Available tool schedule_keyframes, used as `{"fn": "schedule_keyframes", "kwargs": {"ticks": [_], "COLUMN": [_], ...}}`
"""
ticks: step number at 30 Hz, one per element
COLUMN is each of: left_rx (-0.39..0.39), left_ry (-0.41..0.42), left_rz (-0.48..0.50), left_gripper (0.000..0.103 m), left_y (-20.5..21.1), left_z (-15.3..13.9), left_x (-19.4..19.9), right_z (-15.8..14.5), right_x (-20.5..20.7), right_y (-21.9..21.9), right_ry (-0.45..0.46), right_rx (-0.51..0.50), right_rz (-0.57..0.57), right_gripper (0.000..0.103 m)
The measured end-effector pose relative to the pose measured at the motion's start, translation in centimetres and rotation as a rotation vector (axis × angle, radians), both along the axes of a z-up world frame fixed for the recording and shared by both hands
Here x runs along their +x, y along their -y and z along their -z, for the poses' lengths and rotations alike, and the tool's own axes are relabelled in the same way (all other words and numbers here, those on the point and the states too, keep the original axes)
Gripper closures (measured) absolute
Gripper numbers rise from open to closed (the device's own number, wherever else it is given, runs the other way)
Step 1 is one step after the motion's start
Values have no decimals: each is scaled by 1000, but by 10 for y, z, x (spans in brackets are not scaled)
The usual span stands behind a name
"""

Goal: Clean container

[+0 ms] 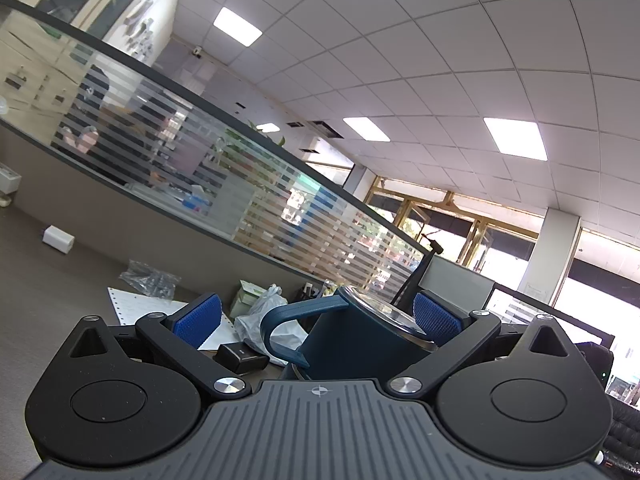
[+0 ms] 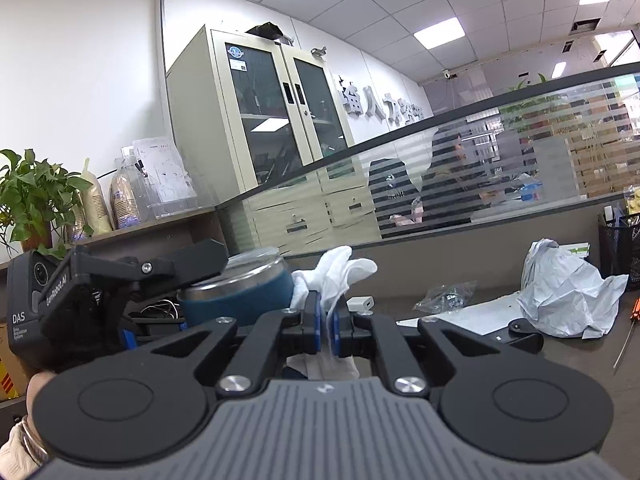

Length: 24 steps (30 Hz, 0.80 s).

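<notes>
A dark blue mug [image 1: 352, 340] with a handle [image 1: 288, 320] and a clear lid sits tilted between the blue pads of my left gripper [image 1: 320, 320]. Only the right pad clearly touches it; the left pad stands apart beside the handle. In the right wrist view the same mug [image 2: 240, 292] is at left, held up off the desk under the left gripper's finger [image 2: 180, 266]. My right gripper [image 2: 327, 320] is shut on a white cloth [image 2: 336, 272], which sticks up just right of the mug.
A brown desk [image 2: 580, 360] holds a crumpled white plastic bag [image 2: 568, 296], paper sheets [image 1: 136, 308], a small black box [image 1: 240, 354], a clear bag of parts [image 2: 448, 294], a mesh pen holder [image 2: 620, 248] and a screwdriver [image 2: 628, 332]. A glass partition [image 1: 240, 184] runs behind.
</notes>
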<state>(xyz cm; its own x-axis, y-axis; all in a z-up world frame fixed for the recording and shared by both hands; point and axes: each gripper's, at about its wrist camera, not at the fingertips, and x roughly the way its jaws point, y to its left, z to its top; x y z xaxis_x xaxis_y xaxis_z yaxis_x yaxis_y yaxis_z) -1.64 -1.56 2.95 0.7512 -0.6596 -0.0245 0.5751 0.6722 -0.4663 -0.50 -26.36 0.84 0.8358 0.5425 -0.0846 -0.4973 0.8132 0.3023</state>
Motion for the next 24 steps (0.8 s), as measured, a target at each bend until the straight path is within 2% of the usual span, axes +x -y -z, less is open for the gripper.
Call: {"fn": "schedule_keyframes", "kwargs": {"ticks": [8,17,24], "left_rx": [1,1,-1], "left_ry": [-1,8,21], "left_rz": [-4,-16,-23], "left_gripper": [0,0,0], "left_y": [3,5,6], "left_z": [-1,-3,-2], "left_x": [-4,-10,-11], "right_z": [6,15,-7], "right_x": [-1,-2,-13], "right_y": [1,-3,2], "right_ry": [-26,-67,11], "right_rx": [-9,-65,-41], "right_rz": [-2,3,10], "right_gripper": [93,93,93]}}
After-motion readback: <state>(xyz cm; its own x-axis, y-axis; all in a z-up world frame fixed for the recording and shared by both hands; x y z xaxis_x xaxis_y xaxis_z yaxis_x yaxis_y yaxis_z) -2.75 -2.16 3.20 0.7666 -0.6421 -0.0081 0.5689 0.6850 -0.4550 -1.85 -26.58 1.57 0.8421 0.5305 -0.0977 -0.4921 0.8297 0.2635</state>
